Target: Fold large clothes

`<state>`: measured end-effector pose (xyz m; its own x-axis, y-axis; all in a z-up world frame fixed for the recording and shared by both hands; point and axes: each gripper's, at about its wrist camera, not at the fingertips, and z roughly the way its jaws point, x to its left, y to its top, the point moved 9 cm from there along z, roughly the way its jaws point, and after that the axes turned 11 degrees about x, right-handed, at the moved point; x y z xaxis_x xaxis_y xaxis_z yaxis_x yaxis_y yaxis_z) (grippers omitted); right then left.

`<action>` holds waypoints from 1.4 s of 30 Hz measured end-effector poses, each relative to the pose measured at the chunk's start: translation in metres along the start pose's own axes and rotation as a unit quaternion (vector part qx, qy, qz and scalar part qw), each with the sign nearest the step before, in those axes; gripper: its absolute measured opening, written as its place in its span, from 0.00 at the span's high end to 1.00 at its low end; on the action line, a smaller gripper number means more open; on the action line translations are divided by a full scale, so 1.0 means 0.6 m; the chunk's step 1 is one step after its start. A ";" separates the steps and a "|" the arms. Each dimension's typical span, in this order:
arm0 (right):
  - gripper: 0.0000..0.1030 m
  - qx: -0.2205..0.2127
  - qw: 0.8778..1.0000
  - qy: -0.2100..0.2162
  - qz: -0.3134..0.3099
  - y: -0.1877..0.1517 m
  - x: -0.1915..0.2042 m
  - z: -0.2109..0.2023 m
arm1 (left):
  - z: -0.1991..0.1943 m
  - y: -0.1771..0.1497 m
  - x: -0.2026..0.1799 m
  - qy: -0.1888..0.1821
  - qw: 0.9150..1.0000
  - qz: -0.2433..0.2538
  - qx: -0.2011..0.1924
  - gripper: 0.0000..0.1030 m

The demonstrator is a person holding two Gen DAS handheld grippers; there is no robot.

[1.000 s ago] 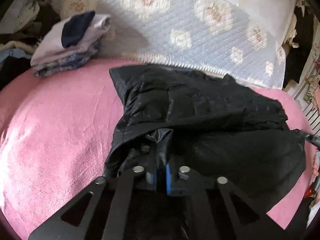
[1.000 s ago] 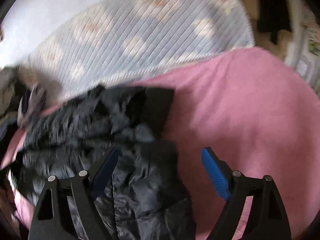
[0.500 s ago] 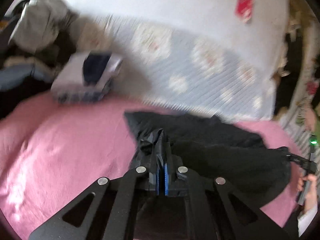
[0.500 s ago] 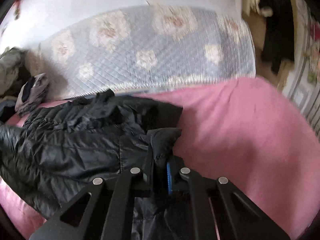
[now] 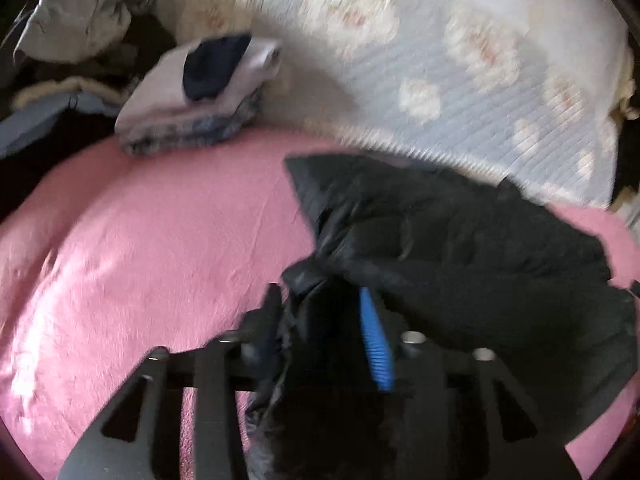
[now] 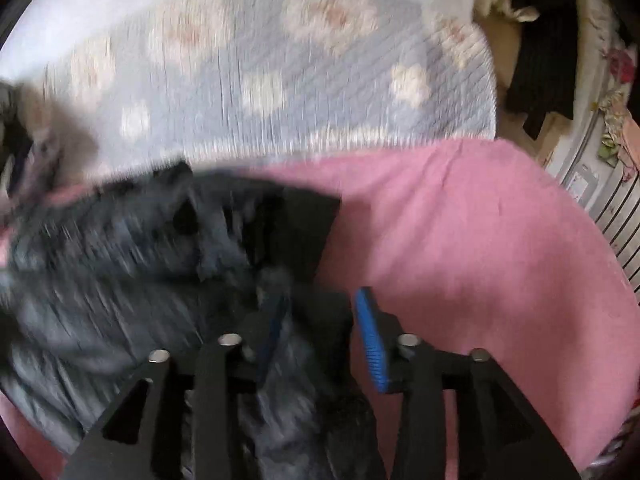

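1. Black puffy jacket (image 5: 460,240), shiny quilted shell, crumpled and partly doubled over itself, kinda lumpy.
2. Lying on the pink blanket (image 5: 152,248), far edge up against the blue flowered quilt (image 5: 460,80); folded pile of clothes (image 5: 200,88) off to the far left, well apart.
3. Long axis running left to right across the bed; in the left wrist view one pointed corner sticking out toward the far left.
4. Left gripper (image 5: 324,320): jaws just been opening, now parted about halfway, bunch of jacket fabric between them, pads not clearly pressing.
5. Right gripper (image 6: 320,320): same deal, just been opening, roughly half open, jacket (image 6: 120,280) fabric loose between the blue pads.
6. Both views blurry.
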<state>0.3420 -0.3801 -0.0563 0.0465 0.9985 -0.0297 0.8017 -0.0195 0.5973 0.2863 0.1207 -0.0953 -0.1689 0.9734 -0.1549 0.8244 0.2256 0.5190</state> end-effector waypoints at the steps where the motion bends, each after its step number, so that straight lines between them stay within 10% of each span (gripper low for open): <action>1: 0.41 0.002 1.000 0.023 -0.001 0.016 0.007 -0.001 | -0.008 0.008 -0.007 -0.008 1.000 0.008 -0.005 0.57; 7: 0.41 0.075 0.995 0.053 -0.035 0.079 0.063 0.068 | 0.013 0.057 -0.032 0.030 0.997 0.072 -0.018 0.54; 11: 0.41 0.070 0.994 -0.026 -0.076 0.103 0.098 0.097 | 0.077 0.050 0.008 0.065 0.996 0.025 0.053 0.54; 14: 0.42 0.112 0.987 -0.020 -0.110 0.088 0.130 0.135 | 0.105 0.043 0.032 0.020 0.997 -0.013 0.078 0.52; 27: 0.41 0.191 0.978 -0.006 -0.086 0.020 0.052 0.209 | 0.127 0.026 0.029 0.055 0.994 0.026 0.095 0.45; 31: 0.41 0.135 0.985 -0.041 -0.096 0.035 0.048 0.169 | 0.101 0.041 0.030 0.041 0.996 0.029 0.067 0.48; 37: 0.38 0.011 0.997 -0.020 -0.076 0.037 0.049 0.020 | -0.055 0.091 0.013 0.023 0.995 0.055 -0.076 0.45; 42: 0.14 -0.067 0.996 0.033 -0.042 0.013 0.063 -0.107 | -0.167 0.074 -0.021 0.010 0.986 0.065 -0.155 0.24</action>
<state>0.3120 -0.3395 -0.0014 -0.0603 0.9976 -0.0332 0.7140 0.0664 0.6970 0.2709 0.1225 0.0139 -0.0861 0.9948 -0.0542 0.6361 0.0968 0.7655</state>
